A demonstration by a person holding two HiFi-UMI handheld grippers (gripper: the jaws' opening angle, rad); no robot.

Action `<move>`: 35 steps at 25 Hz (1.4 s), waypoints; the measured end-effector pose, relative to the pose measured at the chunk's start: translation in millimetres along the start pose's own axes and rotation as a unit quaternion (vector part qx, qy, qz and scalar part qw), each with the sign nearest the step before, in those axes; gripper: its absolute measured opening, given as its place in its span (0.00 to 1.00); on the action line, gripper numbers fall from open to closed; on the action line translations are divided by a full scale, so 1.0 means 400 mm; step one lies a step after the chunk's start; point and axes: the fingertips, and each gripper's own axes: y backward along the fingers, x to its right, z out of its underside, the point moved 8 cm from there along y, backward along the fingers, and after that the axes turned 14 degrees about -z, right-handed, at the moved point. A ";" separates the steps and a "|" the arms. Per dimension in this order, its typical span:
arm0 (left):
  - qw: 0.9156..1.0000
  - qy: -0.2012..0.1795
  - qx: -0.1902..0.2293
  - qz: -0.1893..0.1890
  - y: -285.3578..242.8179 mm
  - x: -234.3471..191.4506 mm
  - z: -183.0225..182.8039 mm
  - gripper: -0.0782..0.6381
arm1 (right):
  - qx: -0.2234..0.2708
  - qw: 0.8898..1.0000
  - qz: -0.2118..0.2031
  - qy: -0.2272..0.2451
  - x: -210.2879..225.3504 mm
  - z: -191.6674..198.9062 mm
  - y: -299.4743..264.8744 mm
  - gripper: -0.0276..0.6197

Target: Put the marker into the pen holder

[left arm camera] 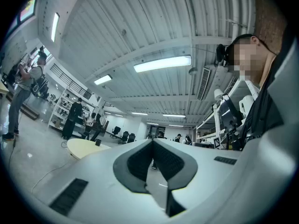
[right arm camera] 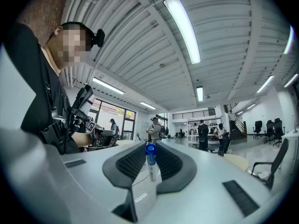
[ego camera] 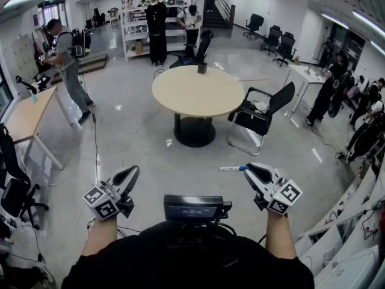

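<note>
A white marker with a blue cap (ego camera: 232, 168) sticks out to the left from my right gripper (ego camera: 250, 171), which is shut on it at waist height. In the right gripper view the marker (right arm camera: 151, 163) stands between the dark pads, blue cap toward the camera. My left gripper (ego camera: 132, 174) is held level with it on the left, tips together and nothing in them; its pads (left arm camera: 140, 160) meet at the tip. A small black pen holder (ego camera: 202, 68) stands at the far edge of the round beige table (ego camera: 197, 92), a few steps ahead of both grippers.
A black office chair (ego camera: 260, 114) stands right of the round table, and a wooden desk (ego camera: 25, 116) is at the left. Several people stand by the shelves (ego camera: 157, 26) and along the right wall. A cable (ego camera: 95, 143) trails across the grey floor.
</note>
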 end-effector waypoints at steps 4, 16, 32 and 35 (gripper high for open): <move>1.000 0.002 0.003 0.006 0.003 -0.004 0.000 0.10 | -0.004 1.000 0.001 0.003 -0.010 0.005 -0.004 0.15; 0.999 0.012 -0.015 0.035 -0.089 0.047 0.030 0.10 | 0.003 1.000 0.023 0.003 0.001 0.002 0.083 0.15; 0.995 0.009 -0.042 0.089 -0.318 0.325 0.136 0.10 | 0.000 0.998 0.060 0.005 0.056 -0.008 0.416 0.15; 0.994 0.006 -0.050 0.095 -0.342 0.354 0.155 0.10 | 0.004 0.998 0.059 0.002 0.072 0.001 0.441 0.15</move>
